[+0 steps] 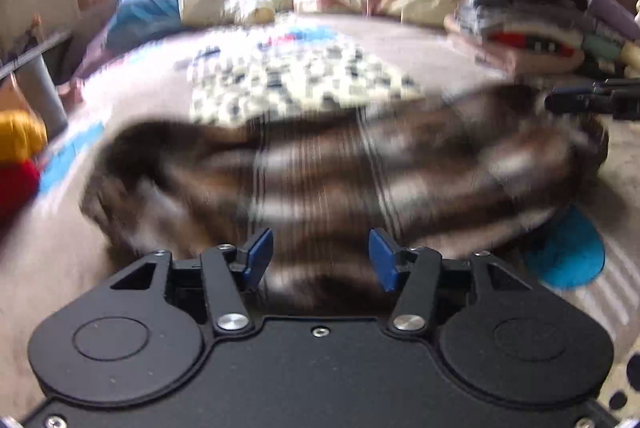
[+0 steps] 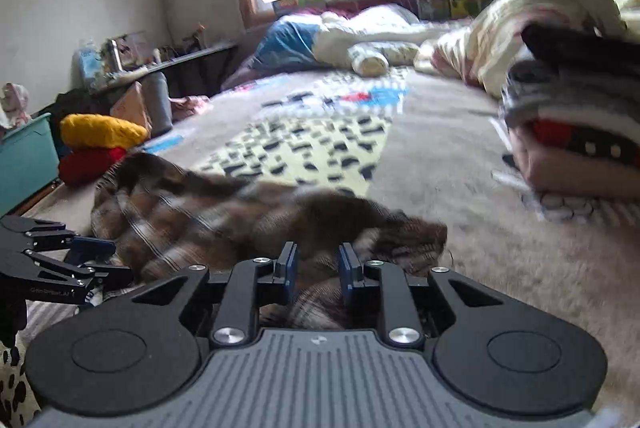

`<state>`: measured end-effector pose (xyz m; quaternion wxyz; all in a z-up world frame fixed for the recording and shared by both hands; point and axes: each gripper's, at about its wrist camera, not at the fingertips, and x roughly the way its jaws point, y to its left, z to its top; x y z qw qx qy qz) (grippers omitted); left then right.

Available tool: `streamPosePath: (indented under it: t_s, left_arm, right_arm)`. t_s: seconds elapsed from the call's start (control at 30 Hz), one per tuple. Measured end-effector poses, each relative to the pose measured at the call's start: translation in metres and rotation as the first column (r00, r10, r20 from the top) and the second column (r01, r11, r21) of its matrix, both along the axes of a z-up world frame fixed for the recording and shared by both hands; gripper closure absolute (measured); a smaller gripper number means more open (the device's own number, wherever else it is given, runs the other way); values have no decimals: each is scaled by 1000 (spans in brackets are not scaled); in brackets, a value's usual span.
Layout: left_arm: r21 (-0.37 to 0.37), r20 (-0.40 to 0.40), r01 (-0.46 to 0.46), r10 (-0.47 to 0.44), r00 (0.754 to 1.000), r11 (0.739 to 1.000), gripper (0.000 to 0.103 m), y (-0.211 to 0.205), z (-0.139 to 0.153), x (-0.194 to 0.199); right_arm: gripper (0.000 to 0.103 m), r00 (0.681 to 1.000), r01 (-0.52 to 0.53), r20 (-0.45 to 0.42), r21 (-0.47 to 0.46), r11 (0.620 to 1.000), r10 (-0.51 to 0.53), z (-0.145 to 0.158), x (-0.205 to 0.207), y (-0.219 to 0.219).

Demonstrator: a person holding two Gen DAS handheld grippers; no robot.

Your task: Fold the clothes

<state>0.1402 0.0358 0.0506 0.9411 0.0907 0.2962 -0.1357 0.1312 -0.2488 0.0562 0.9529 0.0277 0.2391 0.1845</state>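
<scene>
The bed (image 2: 460, 188), covered in a beige spread, fills most of both views. On it, a brown plaid garment (image 1: 320, 168) lies crumpled in a low heap at about 6 o'clock, directly ahead of both grippers. Its long axis runs side to side across the bed, from 9 to 3 o'clock in the left wrist view, where it is heavily blurred. In the right wrist view the same garment (image 2: 224, 224) stretches from 9 o'clock toward the centre, one rumpled end pointing to 3 o'clock.

Beyond it, at 12 o'clock, lies a pale yellow cloth with dark spots (image 2: 316, 144). A stack of folded clothes (image 2: 576, 132) sits at 3 o'clock, a cream duvet (image 2: 532, 24) behind it.

Only the right wrist view shows a teal bin (image 2: 28, 156) at 9 o'clock; what it holds cannot be seen. Beside it lie a yellow cushion (image 2: 100, 132) on a red one (image 2: 88, 164). Only the left wrist view shows a turquoise round patch (image 1: 568, 252) at 4 o'clock, by the garment's edge.

The left gripper (image 1: 320, 256) has its blue pads wide apart, holding nothing, plaid cloth beneath the gap. The right gripper (image 2: 313, 266) has its jaws partly closed with a clear gap; plaid fabric lies between and under them, ungripped.
</scene>
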Motion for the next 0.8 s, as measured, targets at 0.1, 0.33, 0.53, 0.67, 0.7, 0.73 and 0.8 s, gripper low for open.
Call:
streamPosePath:
  t_s: [0.1, 0.33, 0.53, 0.67, 0.7, 0.73, 0.8]
  left_arm:
    - [-39, 80, -53, 56, 995, 998, 50, 7, 13, 22]
    - [-16, 109, -110, 111, 988, 994, 50, 43, 5, 94]
    - [-170, -61, -256, 249, 966, 952, 56, 114, -44, 121]
    - [-35, -56, -244, 242, 969, 969, 56, 92, -39, 129]
    - [-10, -70, -248, 247, 966, 969, 56, 89, -33, 129]
    - [24, -75, -255, 256, 964, 967, 58, 83, -23, 127]
    - [53, 38, -252, 250, 967, 966, 59, 67, 2, 110]
  right_arm:
    - [72, 1000, 15, -23, -6, 1000, -15, -12, 13, -2]
    - [74, 996, 50, -76, -21, 999, -51, -41, 45, -7]
    - [75, 996, 32, -79, 17, 999, -31, -53, 44, -10]
    - [76, 996, 31, -82, 15, 999, -30, -55, 45, -11]
    - [76, 996, 33, -80, 15, 999, -31, -55, 44, -11]
    - [76, 996, 34, -77, 16, 999, -33, -54, 43, -11]
    - [75, 997, 37, -70, 17, 999, -36, -54, 41, -10]
